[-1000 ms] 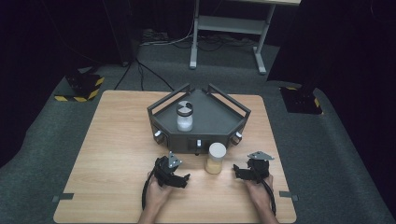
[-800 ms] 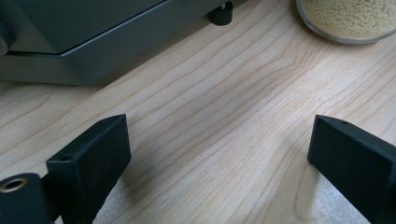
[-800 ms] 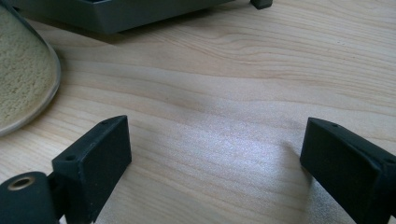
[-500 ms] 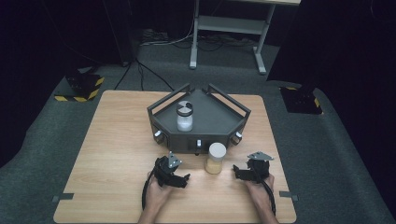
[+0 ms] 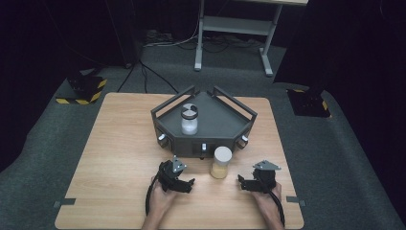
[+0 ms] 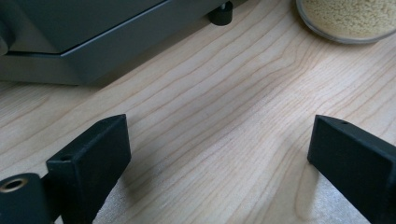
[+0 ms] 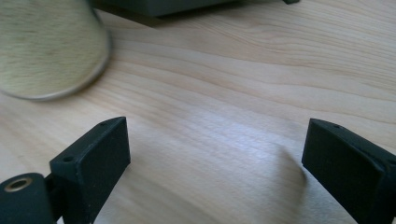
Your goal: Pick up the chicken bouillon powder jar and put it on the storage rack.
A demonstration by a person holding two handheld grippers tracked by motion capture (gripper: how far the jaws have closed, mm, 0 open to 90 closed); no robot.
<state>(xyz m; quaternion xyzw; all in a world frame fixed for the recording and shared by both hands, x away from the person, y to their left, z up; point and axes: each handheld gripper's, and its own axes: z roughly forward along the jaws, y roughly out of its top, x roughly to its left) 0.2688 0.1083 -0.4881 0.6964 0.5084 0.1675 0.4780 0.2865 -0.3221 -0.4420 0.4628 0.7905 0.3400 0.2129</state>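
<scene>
Legible text, labels, brands, numbers, signs: none on any item; sole marking is unlettered yellow-and-black hazard striping on the floor block (image 5: 82,90) at 10 o'clock off the bench (image 5: 119,143).

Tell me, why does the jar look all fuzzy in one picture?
In the right gripper view the grain jar is smeared, close to the lens and out of focus, while the table shows a pale glare patch; in the left gripper view the jar looks sharper; in the high view the surroundings are dark.
</scene>
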